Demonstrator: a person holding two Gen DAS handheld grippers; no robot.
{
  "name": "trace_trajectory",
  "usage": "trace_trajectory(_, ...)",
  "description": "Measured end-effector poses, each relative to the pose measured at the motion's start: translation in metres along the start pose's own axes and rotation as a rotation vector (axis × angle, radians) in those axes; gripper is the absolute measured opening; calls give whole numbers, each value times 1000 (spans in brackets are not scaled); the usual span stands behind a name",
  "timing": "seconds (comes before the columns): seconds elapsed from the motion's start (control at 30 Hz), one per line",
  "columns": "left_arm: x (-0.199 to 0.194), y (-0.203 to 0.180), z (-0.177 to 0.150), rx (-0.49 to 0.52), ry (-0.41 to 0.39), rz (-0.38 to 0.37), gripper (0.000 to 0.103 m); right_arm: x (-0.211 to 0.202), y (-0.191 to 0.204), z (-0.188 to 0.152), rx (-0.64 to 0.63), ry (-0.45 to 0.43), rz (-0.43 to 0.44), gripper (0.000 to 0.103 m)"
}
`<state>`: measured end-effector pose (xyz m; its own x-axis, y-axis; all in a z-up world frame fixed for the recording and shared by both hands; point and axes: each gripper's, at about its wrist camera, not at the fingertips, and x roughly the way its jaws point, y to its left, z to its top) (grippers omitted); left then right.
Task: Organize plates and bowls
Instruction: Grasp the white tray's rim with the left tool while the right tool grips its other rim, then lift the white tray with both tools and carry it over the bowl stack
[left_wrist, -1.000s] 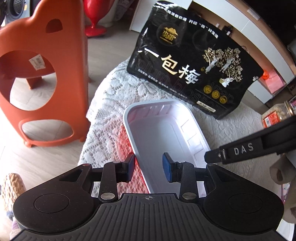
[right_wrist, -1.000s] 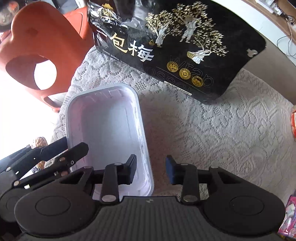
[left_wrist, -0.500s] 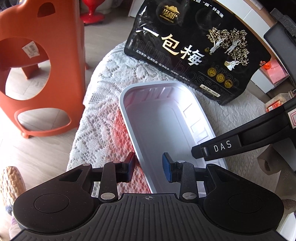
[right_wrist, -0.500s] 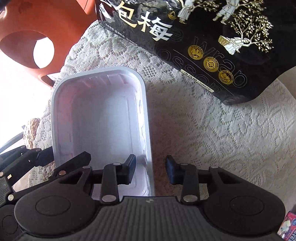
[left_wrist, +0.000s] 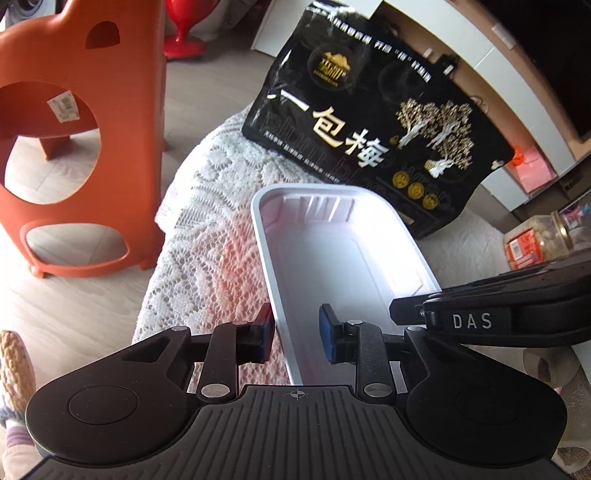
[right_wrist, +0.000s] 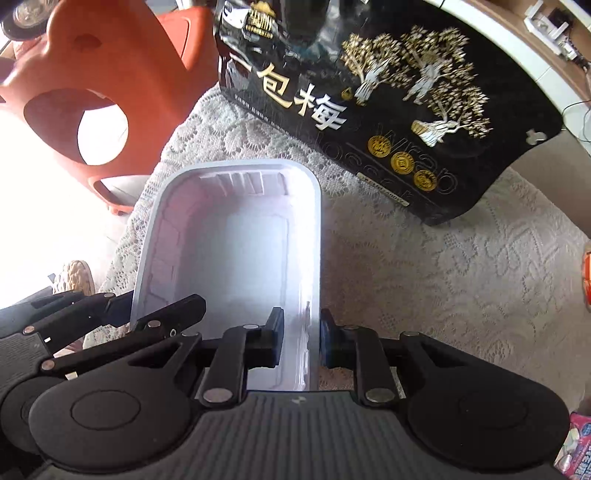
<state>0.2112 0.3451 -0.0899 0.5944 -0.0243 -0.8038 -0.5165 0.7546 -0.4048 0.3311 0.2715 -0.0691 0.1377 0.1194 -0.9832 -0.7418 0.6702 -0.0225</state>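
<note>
A white rectangular plastic tray (left_wrist: 343, 254) lies empty on the lace cloth, also seen in the right wrist view as the tray (right_wrist: 236, 240). My left gripper (left_wrist: 297, 336) straddles the tray's left long wall near its near end. Its jaws are closing, with the outer pad by the rim and the inner pad still apart from the wall. My right gripper (right_wrist: 301, 339) is shut on the opposite long wall, one pad inside and one outside. Each gripper shows in the other's view: the right one (left_wrist: 410, 310) and the left one (right_wrist: 125, 314).
A large black snack bag (left_wrist: 373, 140) lies just behind the tray. An orange plastic stool (left_wrist: 74, 147) stands on the floor past the cloth's left edge (left_wrist: 162, 236). A jar (left_wrist: 535, 240) sits at the right. Bare lace cloth (right_wrist: 443, 280) spreads right of the tray.
The right gripper's jaws have closed onto the tray's right wall. The left gripper's jaws have narrowed around the left wall. Both hands stayed nearly in place.
</note>
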Motion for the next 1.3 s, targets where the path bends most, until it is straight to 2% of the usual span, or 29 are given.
trace_trajectory(0.17, -44, -26, 3, 82, -75, -45, 27, -63, -8, -16, 51, -140, 8, 20)
trace_trajectory(0.23, -67, -36, 2, 108, -88, -80, 27, -91, -11, -27, 57, -196, 6, 20)
trace_trajectory(0.33, -107, -54, -2, 156, -151, -112, 27, -130, -17, -50, 62, -282, 1, 20)
trace_trajectory(0.43, -147, -76, -13, 258, -223, -119, 27, -166, -27, -80, 87, -345, 26, 20)
trace_trajectory(0.57, -181, -100, -36, 415, -241, -130, 27, -199, -39, -135, 129, -411, 90, 20)
trace_trajectory(0.67, -179, -107, -58, 427, -220, -137, 27, -199, -41, -175, 125, -440, 108, 20)
trace_trajectory(0.73, -164, -110, -77, 419, -194, -116, 27, -187, -36, -201, 125, -453, 103, 20)
trace_trajectory(0.87, -125, -111, -112, 457, -137, -66, 26, -151, -31, -235, 156, -460, 45, 20)
trace_trajectory(0.97, -114, -111, -123, 459, -96, -58, 24, -130, -27, -245, 154, -442, -16, 20)
trace_trajectory(1.07, -118, -113, -127, 481, -108, -67, 23, -123, -35, -252, 192, -414, 13, 21)
trace_trajectory(1.3, -118, -119, -132, 504, -96, -80, 22, -125, -39, -256, 198, -390, -1, 21)
